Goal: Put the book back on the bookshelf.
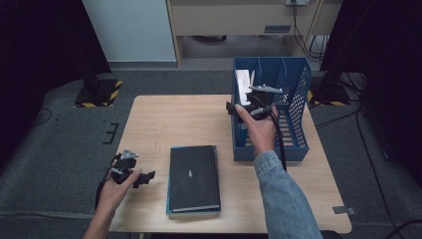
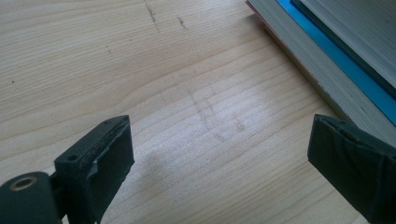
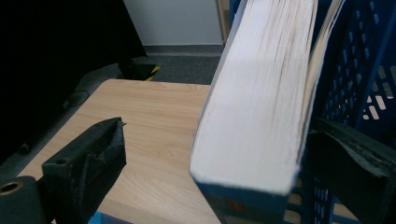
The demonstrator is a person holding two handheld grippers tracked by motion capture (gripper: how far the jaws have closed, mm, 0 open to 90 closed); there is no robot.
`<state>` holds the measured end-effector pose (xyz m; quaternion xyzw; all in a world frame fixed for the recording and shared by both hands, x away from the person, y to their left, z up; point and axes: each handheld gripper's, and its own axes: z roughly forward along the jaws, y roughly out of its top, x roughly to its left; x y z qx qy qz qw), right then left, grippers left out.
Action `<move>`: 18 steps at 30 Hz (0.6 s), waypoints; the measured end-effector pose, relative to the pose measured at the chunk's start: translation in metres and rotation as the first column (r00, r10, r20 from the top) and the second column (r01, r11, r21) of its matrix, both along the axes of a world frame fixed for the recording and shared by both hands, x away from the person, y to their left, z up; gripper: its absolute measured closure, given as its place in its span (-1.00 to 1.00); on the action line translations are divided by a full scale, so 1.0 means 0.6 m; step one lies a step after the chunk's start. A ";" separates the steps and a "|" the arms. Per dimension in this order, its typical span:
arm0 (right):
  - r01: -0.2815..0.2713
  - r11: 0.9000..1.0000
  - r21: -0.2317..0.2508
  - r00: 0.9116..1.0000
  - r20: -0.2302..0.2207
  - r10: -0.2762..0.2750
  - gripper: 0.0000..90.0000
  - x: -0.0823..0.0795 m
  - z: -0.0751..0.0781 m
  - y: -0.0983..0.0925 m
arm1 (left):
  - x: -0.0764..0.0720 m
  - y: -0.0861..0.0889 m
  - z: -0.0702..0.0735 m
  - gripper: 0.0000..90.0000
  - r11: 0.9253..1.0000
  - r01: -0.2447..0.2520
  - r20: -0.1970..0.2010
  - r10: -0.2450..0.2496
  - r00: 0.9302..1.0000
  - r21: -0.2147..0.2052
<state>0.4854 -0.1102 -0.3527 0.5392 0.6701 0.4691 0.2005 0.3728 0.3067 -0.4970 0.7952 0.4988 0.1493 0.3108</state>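
Right gripper (image 1: 238, 107) sits at the near-left part of the blue file rack (image 1: 298, 129), on the right side of the table (image 1: 164, 114). Its jaws stand wide. The upright book (image 3: 254, 102) is between them: the left pad is clear of it, the right pad is close beside its loose cover page, and whether it touches I cannot tell. Judged released, not gripped.

Left gripper (image 1: 142, 178) rests low at the near-left of the table, jaws wide, nothing between them, bare wood below. The stack of books (image 1: 194, 178) lies flat just to its right; a dark cover is on top, with blue and red edges under it in the left gripper view.

Risks, as judged:
- The upright book leans; with no pad pressing it, it may tip or slide within its slot.
- The loose page by the right pad could snag as the gripper draws back and drag the book out.
- The rack is light and open-sided; a knock from the hand could shift it.

Containers: the rack holds that one white-paged book toward its left side; the other slots look empty, though the gripper partly hides them.
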 end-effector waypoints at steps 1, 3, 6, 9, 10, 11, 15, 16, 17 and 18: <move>0.001 1.000 0.005 1.000 0.000 -0.001 -0.89 -0.003 0.000 0.000 | 0.000 0.000 0.000 -0.86 1.000 -0.001 0.000 0.001 1.000 0.000; -0.003 1.000 0.004 1.000 0.012 0.003 -0.89 -0.012 0.001 -0.002 | 0.000 -0.001 -0.001 -0.86 1.000 -0.001 -0.001 0.001 1.000 0.000; -0.013 1.000 -0.001 1.000 0.015 0.013 -0.90 -0.023 0.000 -0.004 | 0.000 -0.001 -0.001 -0.86 1.000 -0.003 -0.001 0.003 1.000 -0.001; -0.018 1.000 -0.005 1.000 0.011 0.018 -0.89 -0.032 -0.005 -0.007 | 0.000 -0.001 -0.001 -0.86 1.000 -0.003 -0.001 0.003 1.000 0.000; -0.018 1.000 -0.006 1.000 0.009 0.018 -0.89 -0.034 -0.007 -0.008 | 0.000 -0.001 -0.001 -0.86 1.000 -0.004 -0.001 0.004 1.000 -0.001; -0.018 1.000 -0.008 1.000 0.007 0.018 -0.89 -0.035 -0.008 -0.009 | 0.000 -0.001 -0.001 -0.86 1.000 -0.003 0.000 0.003 1.000 -0.002; -0.020 1.000 -0.016 1.000 0.003 0.020 -0.89 -0.041 -0.012 -0.012 | 0.000 -0.002 -0.001 -0.86 1.000 -0.001 -0.001 0.001 1.000 -0.004; -0.023 0.999 -0.022 1.000 0.003 0.023 -0.89 -0.042 -0.012 -0.013 | 0.000 -0.002 -0.001 -0.86 1.000 -0.001 -0.001 0.001 1.000 -0.004; -0.022 1.000 -0.020 1.000 0.003 0.022 -0.89 -0.045 -0.013 -0.014 | 0.000 -0.002 -0.001 -0.86 1.000 -0.001 -0.001 0.001 1.000 -0.004; -0.024 1.000 -0.017 1.000 0.003 0.024 -0.89 -0.046 -0.013 -0.014 | -0.001 -0.002 -0.001 -0.86 1.000 -0.001 -0.001 0.001 1.000 -0.003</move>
